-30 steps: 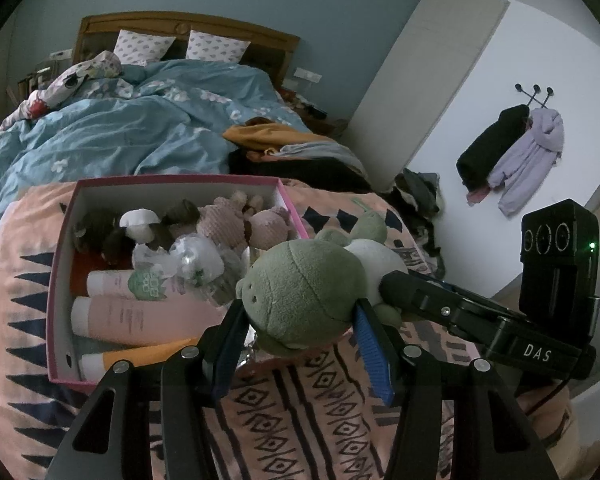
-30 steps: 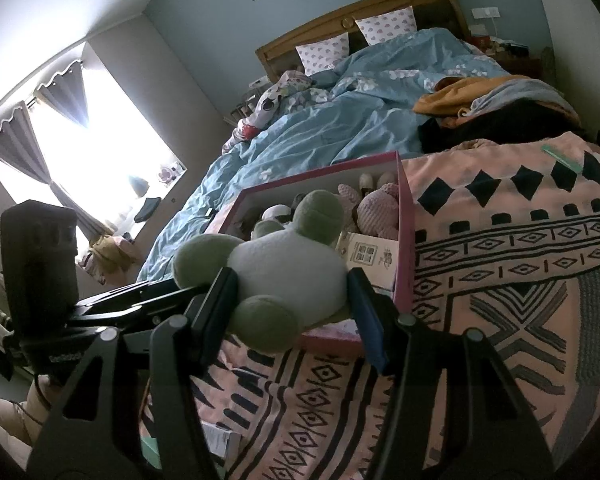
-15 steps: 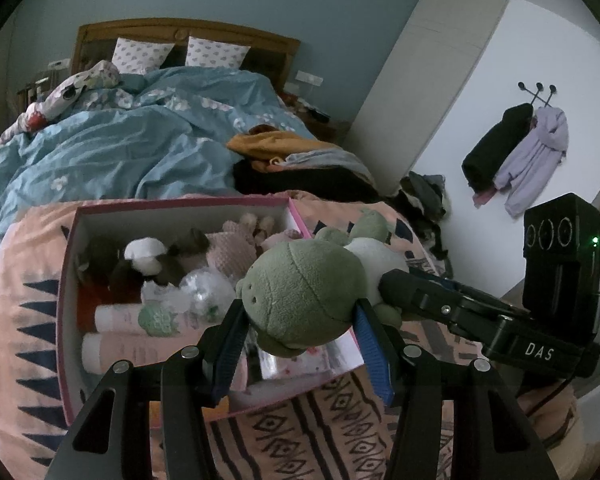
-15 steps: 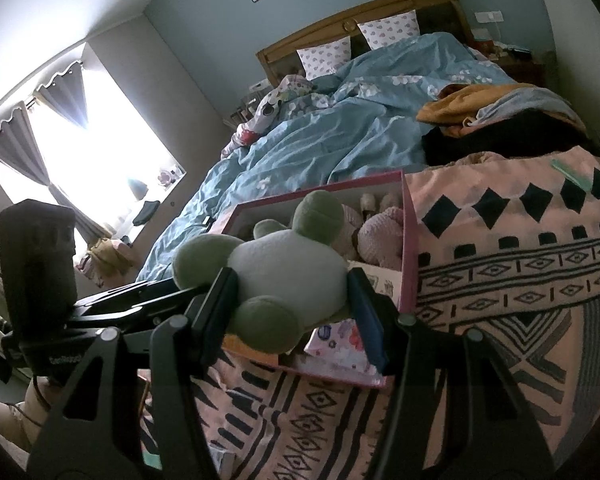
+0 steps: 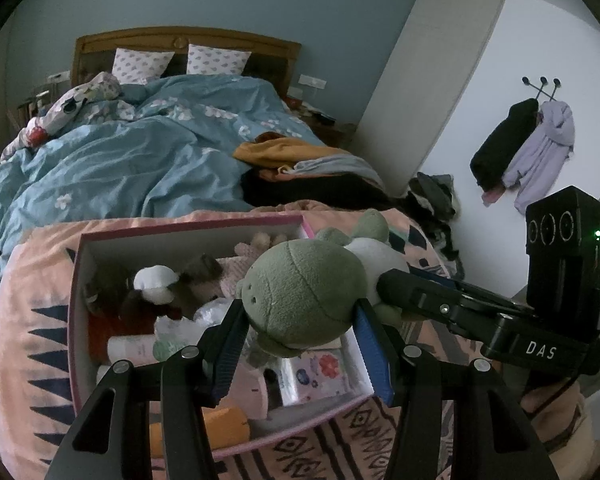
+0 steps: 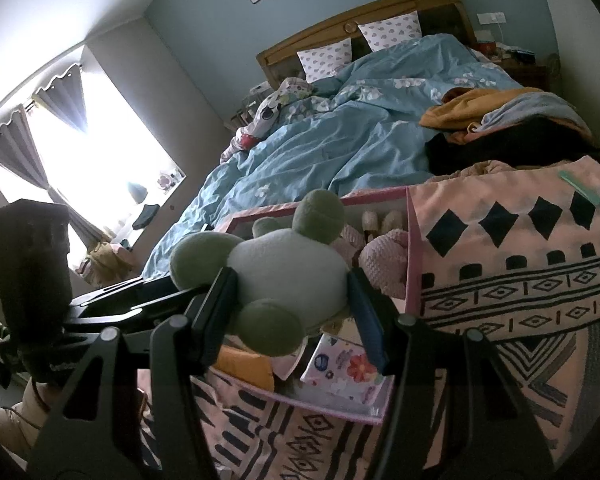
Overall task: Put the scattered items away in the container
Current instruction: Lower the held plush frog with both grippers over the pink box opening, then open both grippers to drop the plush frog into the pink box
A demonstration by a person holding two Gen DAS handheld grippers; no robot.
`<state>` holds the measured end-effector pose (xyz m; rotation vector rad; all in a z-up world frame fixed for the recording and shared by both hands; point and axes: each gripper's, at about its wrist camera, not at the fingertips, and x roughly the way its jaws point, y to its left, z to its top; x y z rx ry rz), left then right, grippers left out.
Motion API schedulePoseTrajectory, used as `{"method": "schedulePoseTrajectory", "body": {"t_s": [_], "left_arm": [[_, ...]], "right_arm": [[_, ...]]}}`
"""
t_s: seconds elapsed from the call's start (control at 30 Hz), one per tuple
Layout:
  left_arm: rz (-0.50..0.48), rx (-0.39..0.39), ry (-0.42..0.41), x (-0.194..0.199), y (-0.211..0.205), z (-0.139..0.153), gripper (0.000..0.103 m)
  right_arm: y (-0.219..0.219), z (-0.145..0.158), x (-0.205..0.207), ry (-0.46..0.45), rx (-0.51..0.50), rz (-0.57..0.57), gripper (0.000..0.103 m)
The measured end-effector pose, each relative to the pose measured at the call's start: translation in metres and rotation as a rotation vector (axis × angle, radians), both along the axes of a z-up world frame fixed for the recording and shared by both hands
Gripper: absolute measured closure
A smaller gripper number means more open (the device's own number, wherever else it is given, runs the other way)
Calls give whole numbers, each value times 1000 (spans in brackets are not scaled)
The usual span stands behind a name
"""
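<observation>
A green and white plush frog (image 5: 304, 292) hangs over the pink-rimmed box (image 5: 76, 280), held from both sides. My left gripper (image 5: 298, 320) is shut on its green head. My right gripper (image 6: 290, 292) is shut on its pale belly (image 6: 288, 268), and reaches in from the right in the left wrist view (image 5: 428, 304). The box (image 6: 414, 256) lies on the patterned pink blanket (image 6: 520, 280) and holds several soft toys, bottles and a floral packet (image 6: 348, 372). Part of the box's front is hidden behind the frog and the fingers.
A rumpled blue duvet (image 5: 120, 160) covers the bed beyond the box. A pile of orange, grey and black clothes (image 5: 312, 168) lies at the right of the bed. Coats (image 5: 532, 144) hang on the white wall. A bright window (image 6: 92, 160) is at the left.
Both grippers have carried the frog forward from the box's near edge to above its inside. The box now sits lower and nearer in both views. Both grips are unchanged.
</observation>
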<state>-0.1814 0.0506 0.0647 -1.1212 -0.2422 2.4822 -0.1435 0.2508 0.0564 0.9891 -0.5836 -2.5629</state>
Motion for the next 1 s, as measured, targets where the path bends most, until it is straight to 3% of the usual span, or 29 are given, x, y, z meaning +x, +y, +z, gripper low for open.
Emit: {"method": "schedulePoseTrajectory", "body": {"t_s": [0.5, 1.0], "left_arm": [[15, -17, 0, -19, -3, -4, 48], [18, -82, 36, -49, 3, 4, 48]], "right_arm": [[-1, -7, -18, -8, -5, 1, 44], [5, -4, -49, -1, 0, -20, 44]]}}
